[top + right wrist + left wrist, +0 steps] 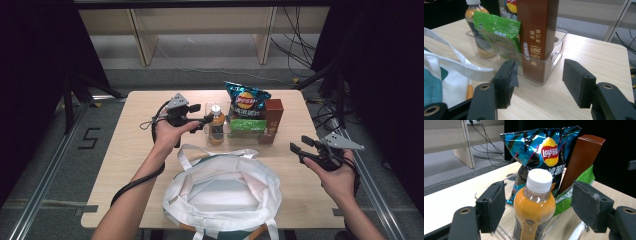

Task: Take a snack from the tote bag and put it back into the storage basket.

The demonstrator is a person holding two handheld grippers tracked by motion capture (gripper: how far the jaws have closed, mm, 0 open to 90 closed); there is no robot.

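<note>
Left tongs [537,202]: released, jaws spread wide on either side of the orange drink bottle [534,205], not touching it.
Orange drink bottle: upright, white cap on, at the left end of the clear plastic bin [557,47] on the bench [135,145].
Right tongs [539,81]: released, held above the bench's right side, pointing toward the brown carton [537,35].
Bin contents: Lay's chip bag [541,152] at the back, green snack packet [499,32] in front, brown carton upright at the right end.
White tote bag [222,192]: mouth open, at the bench's near edge.
</note>
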